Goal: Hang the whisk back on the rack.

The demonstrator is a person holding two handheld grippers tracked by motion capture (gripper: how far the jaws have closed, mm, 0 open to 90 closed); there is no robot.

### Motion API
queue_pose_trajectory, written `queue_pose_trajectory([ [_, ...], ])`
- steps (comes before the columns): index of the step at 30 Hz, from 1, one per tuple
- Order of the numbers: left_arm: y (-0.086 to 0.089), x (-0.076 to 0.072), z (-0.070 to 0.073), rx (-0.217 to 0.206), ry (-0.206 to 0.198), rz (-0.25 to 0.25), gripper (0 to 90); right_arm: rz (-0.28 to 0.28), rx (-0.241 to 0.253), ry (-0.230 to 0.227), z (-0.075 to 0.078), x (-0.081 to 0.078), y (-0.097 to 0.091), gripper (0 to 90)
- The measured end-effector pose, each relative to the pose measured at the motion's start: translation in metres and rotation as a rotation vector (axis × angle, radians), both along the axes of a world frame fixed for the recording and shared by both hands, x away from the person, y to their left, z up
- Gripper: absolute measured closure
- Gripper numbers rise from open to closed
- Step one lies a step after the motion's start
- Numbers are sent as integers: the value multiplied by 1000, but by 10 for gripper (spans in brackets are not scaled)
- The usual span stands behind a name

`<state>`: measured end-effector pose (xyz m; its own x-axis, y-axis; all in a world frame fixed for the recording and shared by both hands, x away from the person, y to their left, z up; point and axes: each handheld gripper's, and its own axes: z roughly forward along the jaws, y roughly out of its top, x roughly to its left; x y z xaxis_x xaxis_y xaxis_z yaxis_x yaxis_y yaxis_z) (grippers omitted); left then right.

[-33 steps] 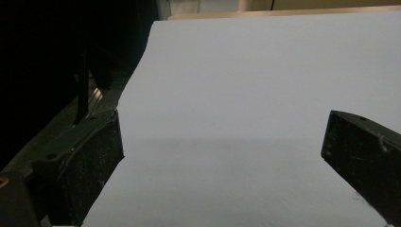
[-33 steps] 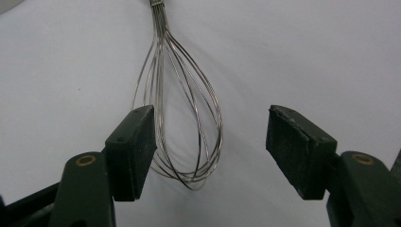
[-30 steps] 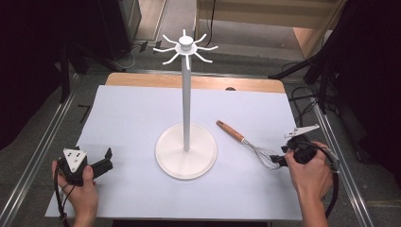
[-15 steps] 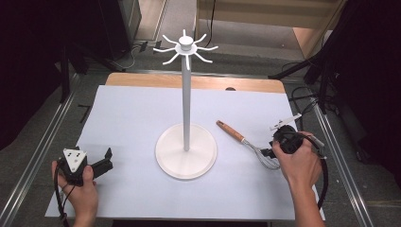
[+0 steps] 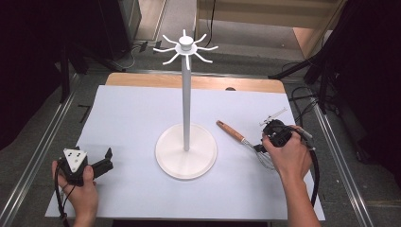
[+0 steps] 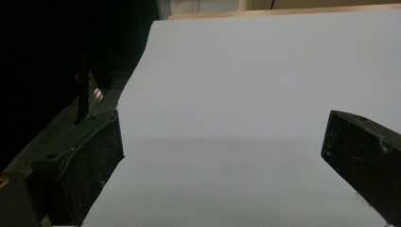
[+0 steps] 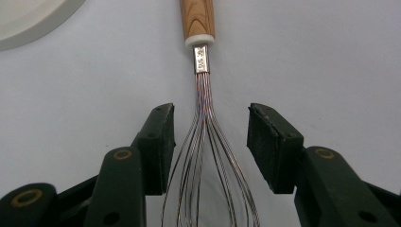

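The right tool (image 7: 208, 142) had slid in over the whisk (image 7: 204, 118) lying on the desk (image 5: 132, 123) beside the stand (image 5: 186, 151), its jaws just closing around the wires but not yet pinching, while the left tool (image 5: 106, 158) rested apart.

White hook stand (image 5: 186, 150) mid-table on pale sheet (image 5: 127, 113).

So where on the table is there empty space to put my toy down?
The white mat is bare between the tall white hook stand and the left gripper, and along the far edge. It is crowded at the right, where the right gripper straddles the wooden-handled wire whisk.
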<state>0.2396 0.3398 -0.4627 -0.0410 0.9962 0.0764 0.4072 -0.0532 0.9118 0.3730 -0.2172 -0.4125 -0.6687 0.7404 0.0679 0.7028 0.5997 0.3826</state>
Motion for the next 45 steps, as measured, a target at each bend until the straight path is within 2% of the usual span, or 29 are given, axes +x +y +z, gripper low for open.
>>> queue_pose_trajectory([
  [4, 0, 0, 0, 3, 0, -2, 3, 9, 0, 9, -1, 4, 6, 545],
  [12, -1, 0, 0, 2, -3, -6, 3, 30, -41, 34, -2, 15, 20, 573],
  [16, -1, -1, 0, 1, -4, -15, 3, 32, -49, 32, -1, 19, 25, 579],
  [18, -1, -1, 0, 0, -9, -21, 3, 35, -81, 10, 0, 22, 28, 582],
  [30, 0, 0, 0, 1, -3, -23, 3, 79, -90, 21, 3, 38, 51, 622],
  [33, 0, 0, 0, -1, -3, -25, 3, 87, -88, 37, 4, 42, 56, 645],
  [41, 0, 0, 0, -4, -1, -24, 3, 117, -120, 85, -1, 53, 69, 646],
  [45, 0, 0, 0, -3, -1, -28, 3, 129, -143, 104, -4, 58, 74, 684],
])
